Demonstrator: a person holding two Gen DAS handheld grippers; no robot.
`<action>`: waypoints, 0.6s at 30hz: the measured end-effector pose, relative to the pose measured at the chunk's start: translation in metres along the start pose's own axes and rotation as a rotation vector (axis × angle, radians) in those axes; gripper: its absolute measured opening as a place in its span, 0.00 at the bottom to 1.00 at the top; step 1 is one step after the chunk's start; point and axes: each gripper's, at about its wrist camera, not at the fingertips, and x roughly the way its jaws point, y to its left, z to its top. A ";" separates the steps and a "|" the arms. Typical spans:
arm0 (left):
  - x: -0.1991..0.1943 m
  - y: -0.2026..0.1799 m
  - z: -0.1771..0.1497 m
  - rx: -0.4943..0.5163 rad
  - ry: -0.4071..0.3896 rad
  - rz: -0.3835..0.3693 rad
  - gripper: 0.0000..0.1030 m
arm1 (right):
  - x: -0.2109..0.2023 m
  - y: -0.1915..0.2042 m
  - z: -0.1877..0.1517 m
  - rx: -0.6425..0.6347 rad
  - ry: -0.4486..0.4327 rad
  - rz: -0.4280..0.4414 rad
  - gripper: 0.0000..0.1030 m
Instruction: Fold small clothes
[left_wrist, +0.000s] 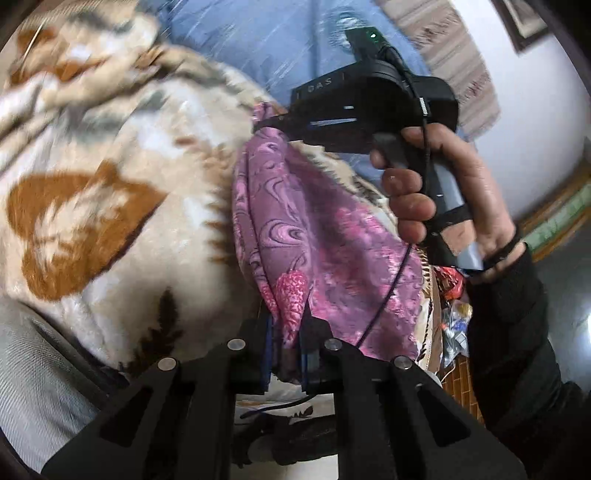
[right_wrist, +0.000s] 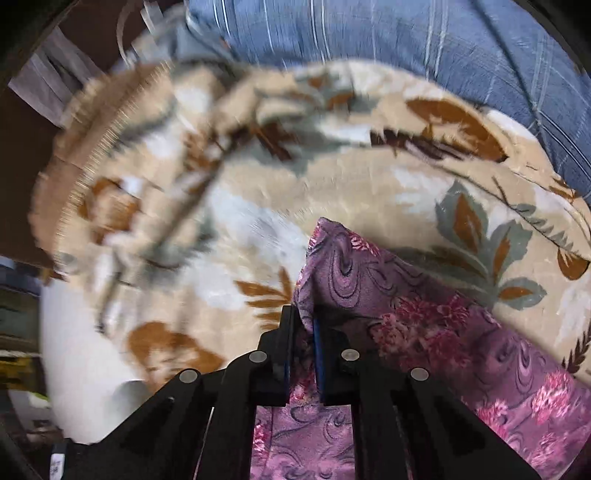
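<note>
purple cloth (right_wrist: 424, 325) pinched, floral blanket (right_wrist: 258, 206) beneath

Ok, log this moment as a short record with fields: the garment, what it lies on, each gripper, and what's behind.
garment: purple floral cloth, small, held up at two points
surface: beige leaf-print blanket
left gripper: shut on one end of the cloth
right gripper: shut on another edge of the cloth
right hand: wrapped round the right gripper's handle, black sleeve
behind: blue striped bedding past the blanket
fold state: cloth bunched between the grippers, not yet laid flat
</note>
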 end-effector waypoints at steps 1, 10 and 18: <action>-0.002 -0.011 0.000 0.039 -0.013 0.022 0.08 | -0.011 -0.003 -0.002 0.003 -0.025 0.029 0.09; -0.008 -0.049 0.002 0.106 -0.017 0.037 0.08 | -0.075 -0.031 -0.016 0.058 -0.170 0.171 0.08; -0.001 -0.094 -0.003 0.151 0.021 0.031 0.08 | -0.112 -0.080 -0.041 0.124 -0.253 0.266 0.08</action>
